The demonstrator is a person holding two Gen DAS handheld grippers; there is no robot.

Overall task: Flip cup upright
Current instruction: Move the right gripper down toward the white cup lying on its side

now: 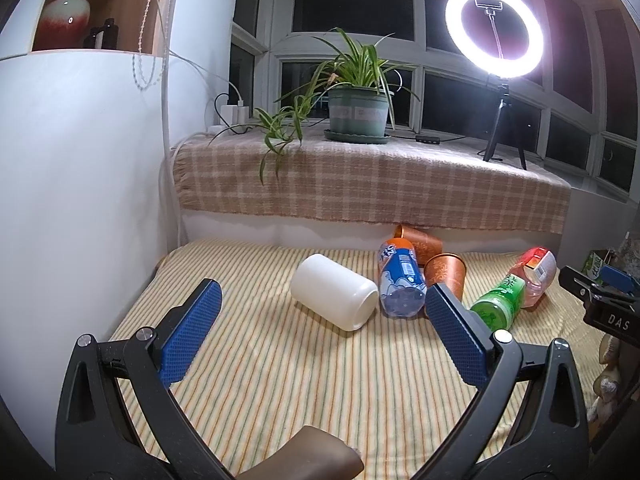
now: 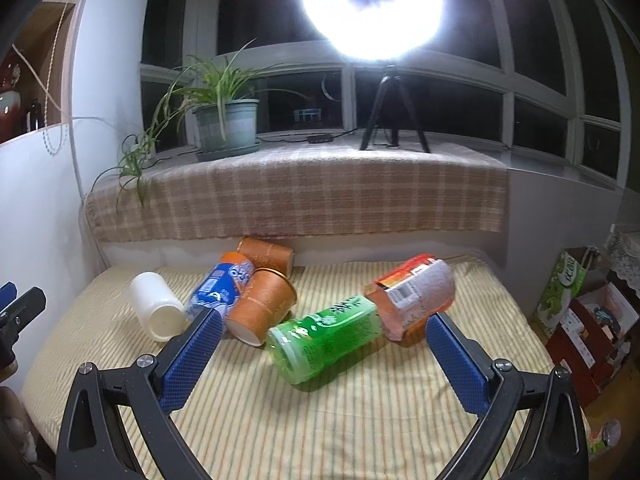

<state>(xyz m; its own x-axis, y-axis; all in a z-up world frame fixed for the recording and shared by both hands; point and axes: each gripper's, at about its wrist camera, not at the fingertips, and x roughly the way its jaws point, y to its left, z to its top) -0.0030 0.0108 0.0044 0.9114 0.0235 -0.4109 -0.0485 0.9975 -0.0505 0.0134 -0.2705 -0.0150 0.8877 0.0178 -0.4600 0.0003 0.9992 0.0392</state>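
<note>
A white cup (image 1: 334, 297) lies on its side on the striped cloth, its mouth toward me; it also shows in the right wrist view (image 2: 157, 305). Two orange paper cups lie tipped over: one (image 1: 445, 274) (image 2: 264, 305) by the blue bottle, one (image 1: 418, 238) (image 2: 265, 253) against the back ledge. My left gripper (image 1: 322, 300) is open and empty, above the cloth just short of the white cup. My right gripper (image 2: 326, 330) is open and empty, just short of the green bottle (image 2: 324, 338).
A blue-labelled bottle (image 1: 401, 284), the green bottle (image 1: 498, 302) and a red-labelled bottle (image 1: 534, 276) lie among the cups. A plaid-covered ledge (image 1: 360, 184) behind holds a potted plant (image 1: 358, 110) and a ring light (image 1: 494, 30). A white wall (image 1: 80, 200) stands left. Boxes (image 2: 588, 320) stand right.
</note>
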